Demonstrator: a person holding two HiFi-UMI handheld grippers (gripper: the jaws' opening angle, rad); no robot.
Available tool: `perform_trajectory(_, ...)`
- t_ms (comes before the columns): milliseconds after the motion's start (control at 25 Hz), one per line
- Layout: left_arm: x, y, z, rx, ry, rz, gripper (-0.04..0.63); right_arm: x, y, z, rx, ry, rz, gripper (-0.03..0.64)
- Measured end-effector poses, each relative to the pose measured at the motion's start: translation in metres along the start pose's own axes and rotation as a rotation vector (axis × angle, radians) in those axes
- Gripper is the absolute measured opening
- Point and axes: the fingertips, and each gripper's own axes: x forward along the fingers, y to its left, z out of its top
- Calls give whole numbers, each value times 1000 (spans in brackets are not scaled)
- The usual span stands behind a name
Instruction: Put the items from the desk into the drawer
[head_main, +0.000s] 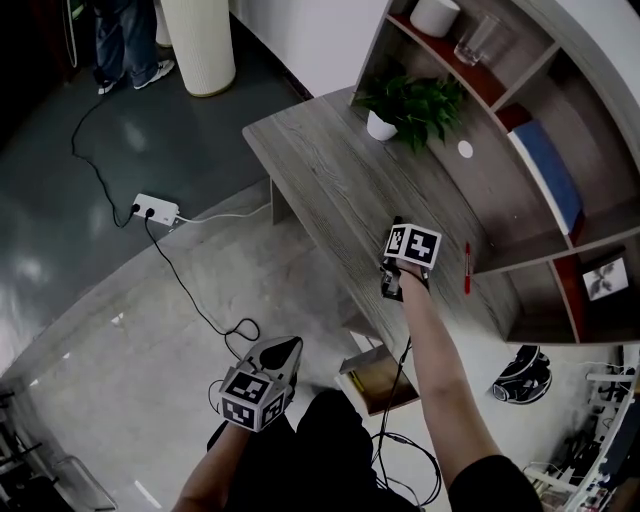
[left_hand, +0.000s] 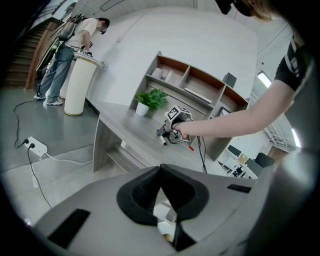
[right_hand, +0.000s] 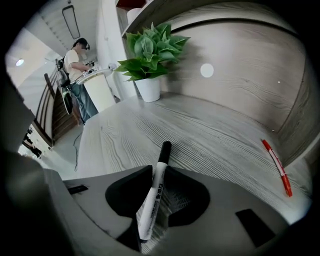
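Now right tool (right_hand: 156, 170) outstretched, tilted down, gripping marker (right_hand: 152, 197).

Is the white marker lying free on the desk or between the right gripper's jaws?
Between them: the right gripper's pads touch the white marker on both sides.

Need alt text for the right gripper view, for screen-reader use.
The right gripper is shut on a white marker with a black cap, over a grey wood-grain desk. A red pen lies on the desk to the right, a potted plant stands at the back, and a person stands far off at left.
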Motion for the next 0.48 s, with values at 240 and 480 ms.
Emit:
perform_trajectory(240,-4,-2,-4,13,7,-4,21,-8,-7,-5,75,-43,77,84)
perform_trajectory(480,-7,-3,-4,20,7,-21,21,-31,-19,-10,99,-80,84,83)
